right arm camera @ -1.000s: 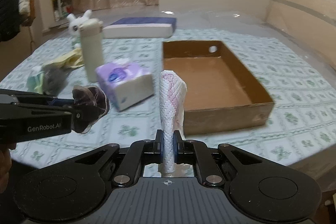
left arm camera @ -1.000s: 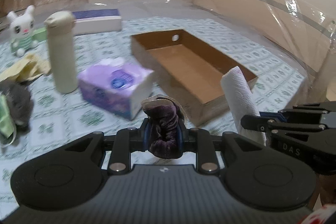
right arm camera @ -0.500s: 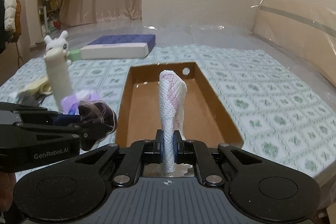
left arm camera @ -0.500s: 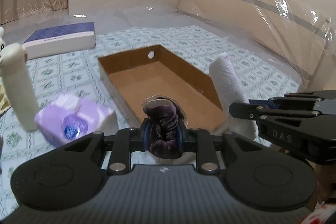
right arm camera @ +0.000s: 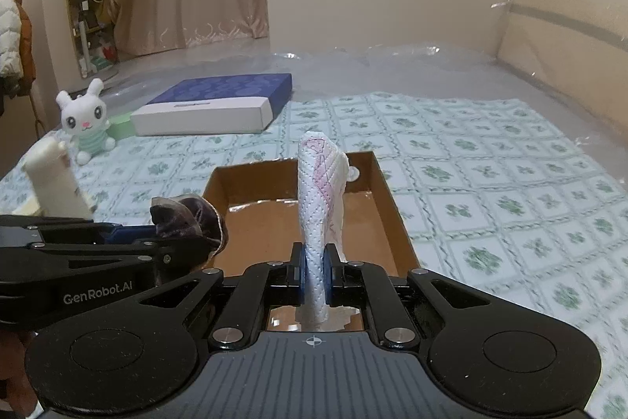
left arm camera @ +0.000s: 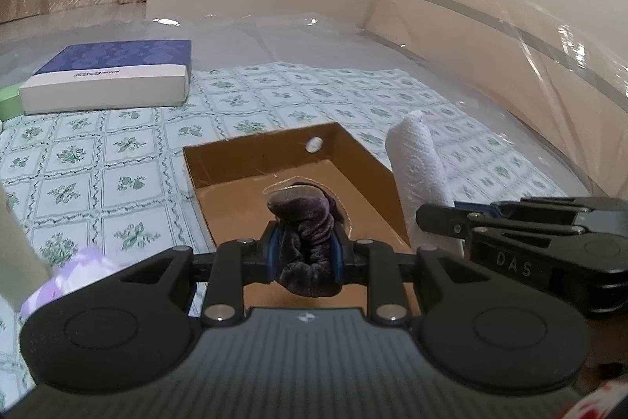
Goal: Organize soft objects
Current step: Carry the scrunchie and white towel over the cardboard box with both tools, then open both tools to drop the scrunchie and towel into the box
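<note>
Now over cardboard box (left arm camera: 290,183) rather than beside it, left gripper (left arm camera: 305,251) clamping one purple scrunchie (left arm camera: 304,222), right gripper (right arm camera: 315,269) pinching one white towel (right arm camera: 320,191), one box.

One cardboard box (right arm camera: 388,199); one purple velvet scrunchie (left arm camera: 304,242); one white folded cloth (right arm camera: 320,207); one plush rabbit (right arm camera: 85,122); one blue-lidded flat box (right arm camera: 219,105); one cream bottle (right arm camera: 55,179); two grippers: left (left arm camera: 304,256), right (right arm camera: 314,271).

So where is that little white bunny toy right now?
In the right wrist view, the plush bunny sits far left on the floral cloth, beside the blue-lidded box.
</note>
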